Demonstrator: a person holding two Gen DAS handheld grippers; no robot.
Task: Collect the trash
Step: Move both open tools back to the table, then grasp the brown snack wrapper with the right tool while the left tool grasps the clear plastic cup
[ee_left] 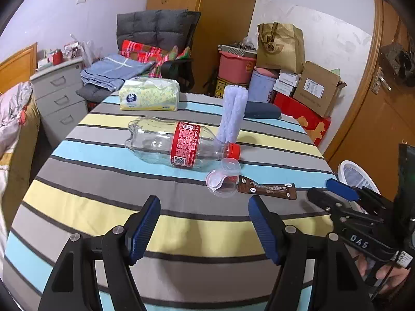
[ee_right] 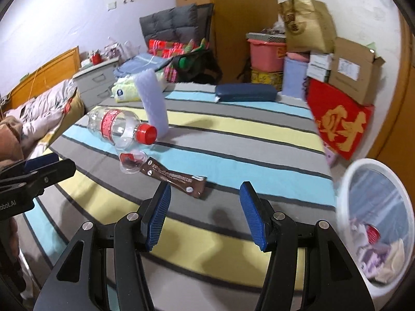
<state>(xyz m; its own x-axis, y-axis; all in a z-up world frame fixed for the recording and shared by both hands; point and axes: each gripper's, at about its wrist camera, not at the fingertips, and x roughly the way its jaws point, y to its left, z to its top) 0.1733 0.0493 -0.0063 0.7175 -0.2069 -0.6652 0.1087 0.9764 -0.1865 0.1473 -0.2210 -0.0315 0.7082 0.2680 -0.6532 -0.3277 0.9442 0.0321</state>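
An empty clear bottle [ee_left: 176,143] with a red label and red cap lies on its side on the striped tablecloth [ee_left: 181,223]; it also shows in the right wrist view [ee_right: 116,127]. A small clear plastic cup [ee_left: 224,178] [ee_right: 131,160] lies by the cap. A brown sachet wrapper [ee_left: 267,190] [ee_right: 173,177] lies next to the cup. My left gripper [ee_left: 203,208] is open and empty, short of the cup. My right gripper [ee_right: 205,198] is open and empty, just short of the wrapper. A white bin [ee_right: 376,220] with trash inside stands at the table's right edge.
A white foam sleeve [ee_left: 233,114] stands behind the bottle. A yellow tissue pack [ee_left: 149,94] and a dark blue case [ee_left: 262,110] lie at the far side. Boxes, a pink tub [ee_left: 236,66] and a paper bag stand beyond the table. A bed is to the left.
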